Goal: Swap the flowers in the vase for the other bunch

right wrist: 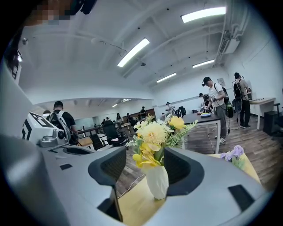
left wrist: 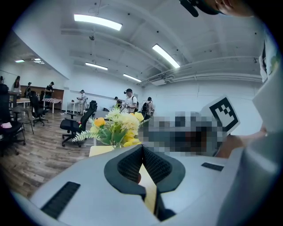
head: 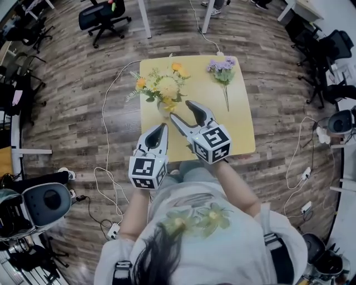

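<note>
A white vase [head: 164, 108] with a yellow and orange bunch [head: 160, 87] stands at the left of the yellow table [head: 239, 119]. A purple bunch [head: 223, 71] lies flat at the table's far right. My right gripper [head: 181, 110] is open, its tips just short of the vase. In the right gripper view the vase [right wrist: 157, 182] and its flowers [right wrist: 153, 133] show framed between the open jaws of the right gripper [right wrist: 148, 167], untouched. My left gripper [head: 162, 128] is shut and empty, near the table's front edge. The yellow bunch [left wrist: 116, 126] stands beyond the left gripper [left wrist: 142, 153].
Purple flowers [right wrist: 234, 154] lie to the right of the vase. Cables [head: 105, 167] run over the wooden floor round the table. Office chairs [head: 100, 16] and other desks stand farther off. People [right wrist: 216, 103] stand in the background.
</note>
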### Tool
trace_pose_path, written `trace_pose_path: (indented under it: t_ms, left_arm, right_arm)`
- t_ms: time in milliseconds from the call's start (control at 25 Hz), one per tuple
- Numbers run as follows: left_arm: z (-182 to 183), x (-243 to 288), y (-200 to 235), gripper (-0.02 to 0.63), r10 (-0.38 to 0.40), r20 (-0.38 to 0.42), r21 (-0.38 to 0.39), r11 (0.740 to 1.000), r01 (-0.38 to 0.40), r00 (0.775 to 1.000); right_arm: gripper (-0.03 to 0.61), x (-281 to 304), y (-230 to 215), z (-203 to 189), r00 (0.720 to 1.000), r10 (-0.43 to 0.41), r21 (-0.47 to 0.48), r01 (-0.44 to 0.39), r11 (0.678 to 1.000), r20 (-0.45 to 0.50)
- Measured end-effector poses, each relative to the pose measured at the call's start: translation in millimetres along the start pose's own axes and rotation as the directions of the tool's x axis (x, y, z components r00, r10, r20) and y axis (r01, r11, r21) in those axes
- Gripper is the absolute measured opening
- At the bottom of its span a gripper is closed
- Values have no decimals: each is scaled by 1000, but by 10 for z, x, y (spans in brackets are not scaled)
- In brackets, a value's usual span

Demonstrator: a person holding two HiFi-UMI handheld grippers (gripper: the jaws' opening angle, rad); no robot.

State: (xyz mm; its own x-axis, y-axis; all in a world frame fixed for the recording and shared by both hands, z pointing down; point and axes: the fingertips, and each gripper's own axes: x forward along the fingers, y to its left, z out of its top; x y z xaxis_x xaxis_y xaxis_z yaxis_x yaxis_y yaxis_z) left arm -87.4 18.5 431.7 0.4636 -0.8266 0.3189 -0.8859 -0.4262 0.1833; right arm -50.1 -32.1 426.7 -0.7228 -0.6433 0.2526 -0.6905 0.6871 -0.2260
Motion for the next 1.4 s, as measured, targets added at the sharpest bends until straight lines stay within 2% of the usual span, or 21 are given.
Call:
trace_pose_path:
  t_ms: [320,480,760,960,1000,1040,1200,1400]
  left_arm:
    - [100,45,304,18,55,6,-12,998,-55,998]
    - [143,1,471,18,87,9,-17,996,-87,996]
    - [168,-133,797,18,163,4,-35,986,-163,987]
    - [169,-142,930,18,185,4,-50,981,-185,983]
    - [166,-128,939,18,186,4,-54,981,-186,983]
    - [163,-113,943,18,186,3,-55,981,-186,983]
    - [146,-83,918,18,182,-3,-56,982,-182,983]
    - [131,-54,864,18,168,-8,-50,985,-168,986]
  right_arm:
    - [270,349,-171,202,997,-64,42,63,997,37]
    - [273,581,-188,230,996,-81,48,80,996,22]
    - [273,880,-235,150,989,-144,-16,144,989,-31]
    - [268,996,-292,22,979,-180,-60,175,983,-92]
    - [242,1005,-298,17,980,-176,-67,170,983,-90]
    - [145,1011,-302,18,981,-171,-75,165,983,-88]
    - [93,995,-279,12,986,-144,-100,136,986,-84]
    - [66,950,-198,9,992,-103,-114,94,989,-69]
